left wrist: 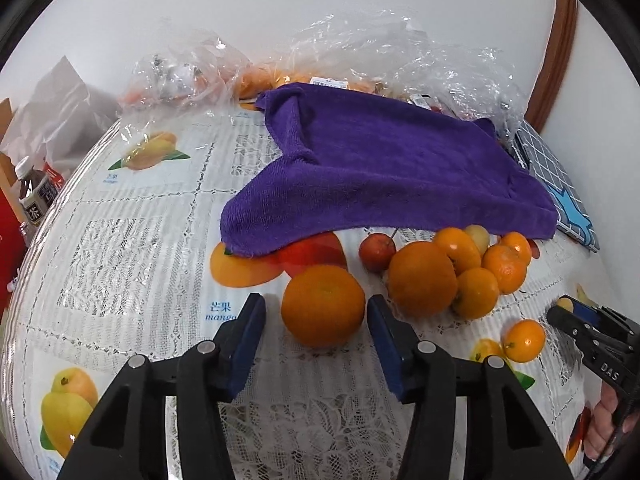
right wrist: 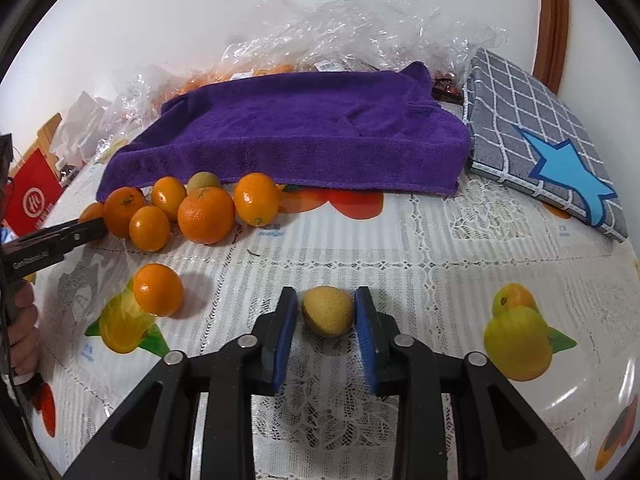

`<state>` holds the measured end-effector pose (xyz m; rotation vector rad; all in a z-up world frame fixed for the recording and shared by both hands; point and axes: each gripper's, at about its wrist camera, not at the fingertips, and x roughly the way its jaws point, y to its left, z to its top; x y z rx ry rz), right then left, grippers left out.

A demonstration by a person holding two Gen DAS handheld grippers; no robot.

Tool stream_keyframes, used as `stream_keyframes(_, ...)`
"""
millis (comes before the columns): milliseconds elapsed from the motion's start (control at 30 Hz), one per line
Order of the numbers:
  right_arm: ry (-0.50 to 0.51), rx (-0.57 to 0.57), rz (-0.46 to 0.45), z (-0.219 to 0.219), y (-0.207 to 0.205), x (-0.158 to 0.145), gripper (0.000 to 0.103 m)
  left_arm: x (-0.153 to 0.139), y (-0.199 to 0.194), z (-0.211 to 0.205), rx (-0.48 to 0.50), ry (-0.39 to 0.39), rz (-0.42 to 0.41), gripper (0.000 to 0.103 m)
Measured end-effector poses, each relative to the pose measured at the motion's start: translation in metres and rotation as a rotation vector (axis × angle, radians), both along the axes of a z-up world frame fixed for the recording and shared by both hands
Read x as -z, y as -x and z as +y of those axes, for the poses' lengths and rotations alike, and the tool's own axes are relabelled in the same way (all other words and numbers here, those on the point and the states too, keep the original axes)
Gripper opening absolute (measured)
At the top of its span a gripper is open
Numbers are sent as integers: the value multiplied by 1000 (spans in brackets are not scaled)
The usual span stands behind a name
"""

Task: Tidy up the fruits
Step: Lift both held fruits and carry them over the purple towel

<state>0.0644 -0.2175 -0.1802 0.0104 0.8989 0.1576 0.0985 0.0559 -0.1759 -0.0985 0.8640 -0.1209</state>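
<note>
In the left wrist view my left gripper (left wrist: pixel 316 316) is open, its blue pads on either side of a large orange (left wrist: pixel 322 305) resting on the table, with gaps on both sides. Right of it lies a pile of oranges (left wrist: pixel 460 276) with a small red apple (left wrist: pixel 376 253). A purple towel (left wrist: pixel 384 168) is spread behind. In the right wrist view my right gripper (right wrist: pixel 325 316) brackets a small yellow-green fruit (right wrist: pixel 328 311) that sits on the table; the right pad touches it and the left pad is just apart. A lone orange (right wrist: pixel 157 289) lies to the left.
Crinkled clear plastic bags (right wrist: pixel 360 28) with more fruit lie behind the towel. A grey checked cushion with a blue star (right wrist: pixel 544 136) sits at the right. Bottles (left wrist: pixel 34 196) and a red box (right wrist: pixel 34 196) stand at the far left edge. The lace tablecloth (right wrist: pixel 400 240) covers the table.
</note>
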Motion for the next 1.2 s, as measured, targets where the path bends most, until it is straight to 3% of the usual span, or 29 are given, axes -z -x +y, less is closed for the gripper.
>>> stream_keyframes(267,-10,-12,-1,1,0,0,38,0,-1,7,14,67,-2,58)
stream_keyframes(333,0,-12,-3,3,1,0,37,0,0,9,24,100,-10,52)
stream_keyframes(367,7,-9,-4,4,1,0,33,0,0,11,38,131,-11,41)
stream_keyframes(400,11,-8,-7,4,2,0,29,0,1,13,39,148,-10,38)
stream_keyframes(433,12,-11,-9,4,2,-1,25,0,2,16,40,174,-13,38)
stream_keyframes(567,-5,-40,-22,6,6,-2,25,-3,6,20,25,195,-47,38)
stream_keyframes(967,-39,-17,-63,-2,11,-12,25,-19,9,23,-29,165,-100,38)
stream_keyframes(1200,-55,10,-100,-9,-4,-44,25,-62,-2,28,-59,148,-140,38)
